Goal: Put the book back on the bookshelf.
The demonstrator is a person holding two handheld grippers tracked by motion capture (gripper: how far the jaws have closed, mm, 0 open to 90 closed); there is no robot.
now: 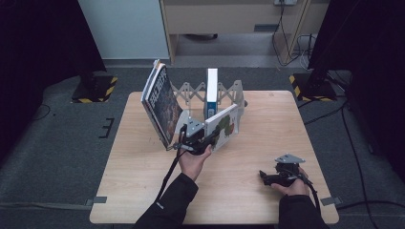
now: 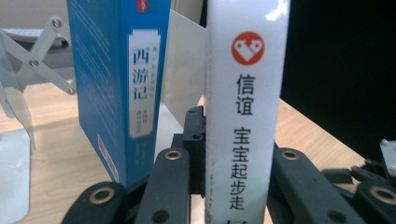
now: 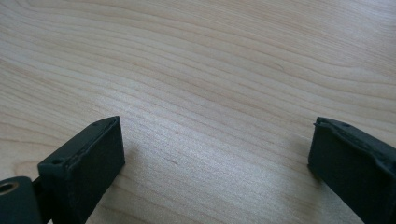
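Observation:
My left gripper [image 1: 209, 139] is shut on the spine of a white picture book [image 1: 224, 125] with a colourful cover, which stands upright near the table's middle. In the left gripper view its white spine [image 2: 243, 116] with a red logo sits clamped between the black jaws. Just behind it a blue book [image 2: 119, 84] stands upright in the grey folding rack [image 1: 229, 90]. A large dark-covered book [image 1: 161, 102] leans at the rack's left end. My right gripper [image 1: 265, 177] rests low at the table's front right, open, with bare wood between its jaws [image 3: 215, 149].
The light wooden table [image 1: 267, 124] has bare surface on its right and front left. Grey carpet surrounds it, with black stand bases and yellow-black striped blocks [image 1: 305, 86] at the far corners. Cables trail on the floor at the right.

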